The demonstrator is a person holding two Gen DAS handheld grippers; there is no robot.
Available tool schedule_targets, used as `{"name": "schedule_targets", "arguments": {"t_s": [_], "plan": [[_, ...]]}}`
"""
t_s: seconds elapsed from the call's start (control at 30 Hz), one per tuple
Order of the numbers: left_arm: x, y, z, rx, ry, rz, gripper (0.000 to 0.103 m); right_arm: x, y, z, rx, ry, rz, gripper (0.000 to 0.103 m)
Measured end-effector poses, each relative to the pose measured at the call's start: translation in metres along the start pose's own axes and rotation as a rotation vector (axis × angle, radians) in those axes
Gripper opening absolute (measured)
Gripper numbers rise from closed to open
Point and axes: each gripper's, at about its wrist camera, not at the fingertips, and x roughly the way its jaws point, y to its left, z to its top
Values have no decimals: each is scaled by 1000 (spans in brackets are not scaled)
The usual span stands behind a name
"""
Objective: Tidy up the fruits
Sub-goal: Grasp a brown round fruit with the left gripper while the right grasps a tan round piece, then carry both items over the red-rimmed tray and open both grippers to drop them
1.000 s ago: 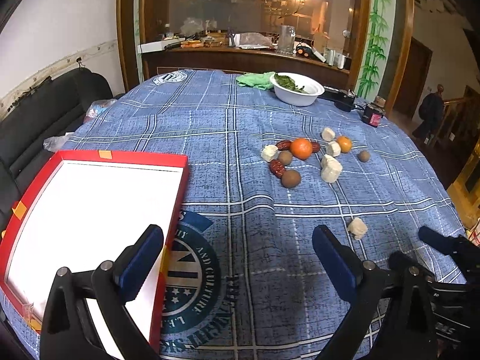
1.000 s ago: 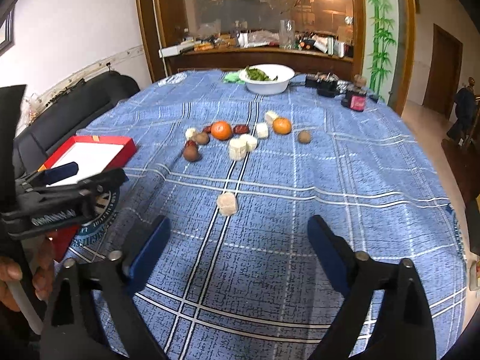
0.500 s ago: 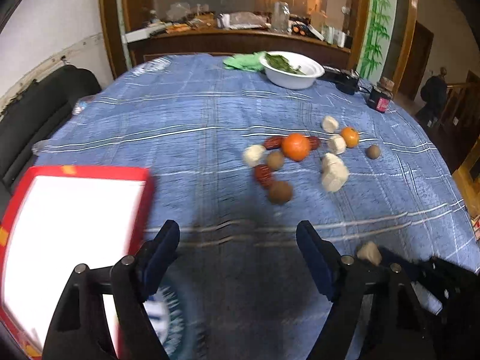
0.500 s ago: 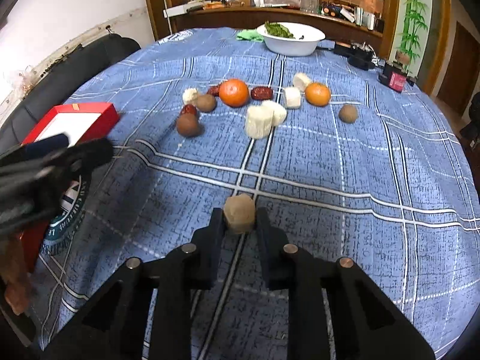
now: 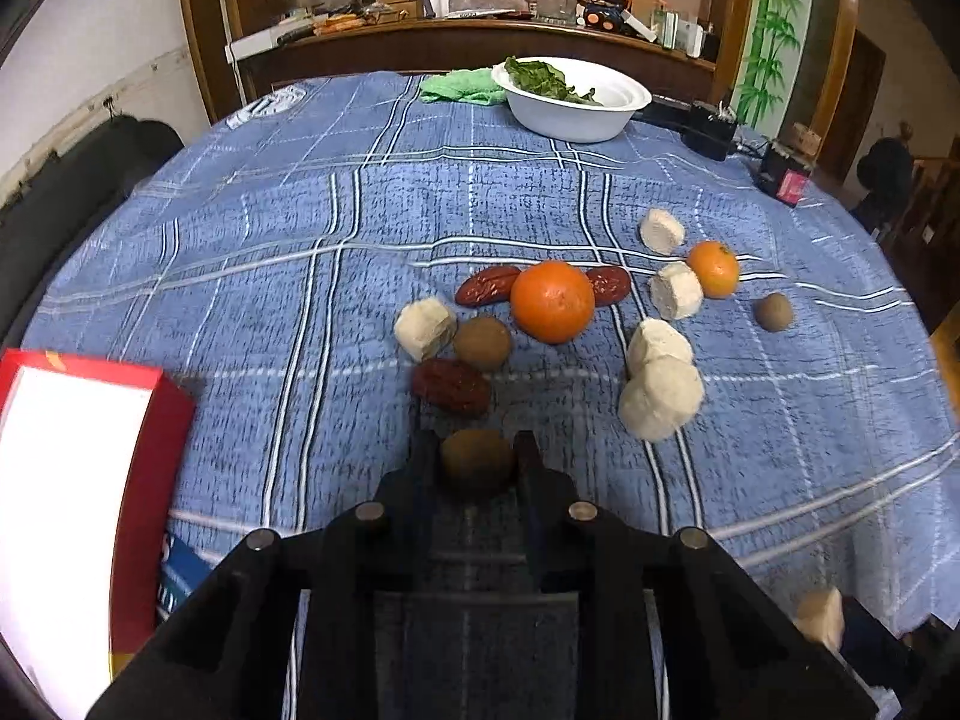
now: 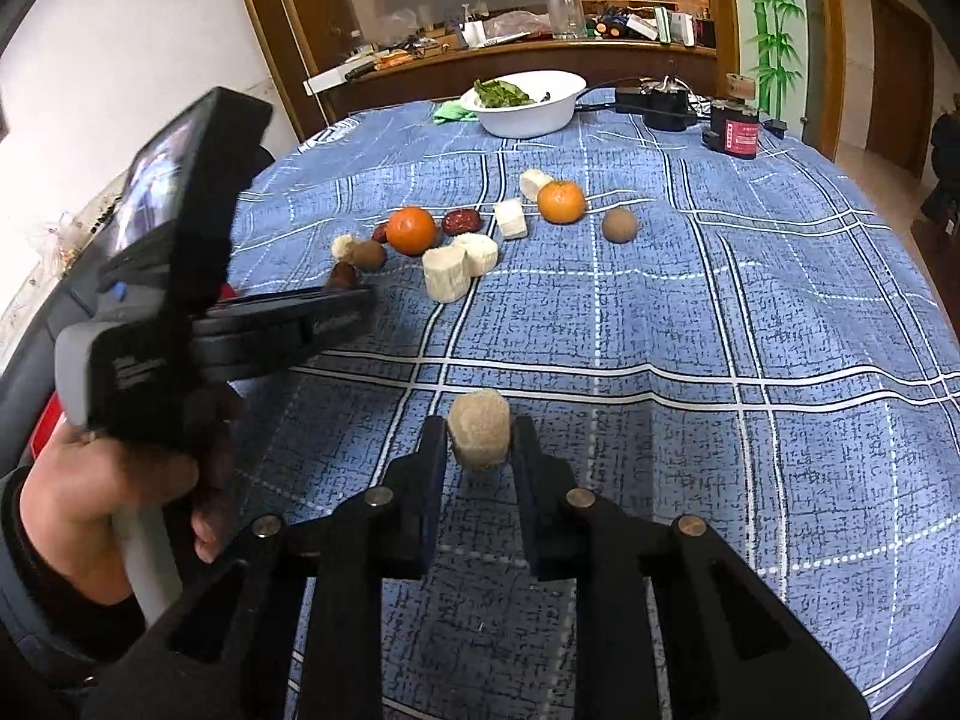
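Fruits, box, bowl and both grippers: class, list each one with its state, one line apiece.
Left gripper: fingers closing around a brown fruit.
Right gripper: shut on a pale chunk.
Big orange: loose on the cloth.
Small orange: loose, touching a chunk.
Red box: open, white inside.
Bowl: holds greens.

Desk cloth [image 5: 300,228] is blue with a white and dark plaid grid. Oranges [image 5: 552,300] are bright orange, dates [image 5: 450,385] dark red, the round fruit [image 5: 477,461] brown, chunks [image 5: 660,399] off-white. Box [image 5: 153,480] has a red rim and white inside. Bowl [image 5: 576,114] is white, claws [image 6: 478,443] black.
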Motion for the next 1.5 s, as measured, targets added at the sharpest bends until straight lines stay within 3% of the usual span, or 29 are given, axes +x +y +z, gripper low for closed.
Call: {"name": "schedule_targets", "arguments": {"t_s": [0.2, 0.23, 0.43, 0.73, 1.0, 1.23, 1.5], "plan": [[-50, 34, -30, -58, -71, -127, 24, -6, -1, 0, -2, 8, -17, 23], [-54, 37, -33, -78, -51, -154, 24, -9, -1, -1, 4, 1, -17, 23], [-93, 69, -61, -116, -84, -185, 24, -21, 16, -9, -18, -4, -22, 23], [-130, 130, -81, -204, -143, -99, 24, -40, 74, -11, -119, -31, 8, 23], [-131, 190, -92, -303, -153, 7, 23, -29, 148, -6, -234, -34, 113, 24], [-125, 216, -97, -347, -142, 92, 24, -11, 203, -3, -312, -18, 193, 24], [-117, 231, -100, -360, -111, 153, 24, 22, 237, -3, -348, 31, 244, 24]]}}
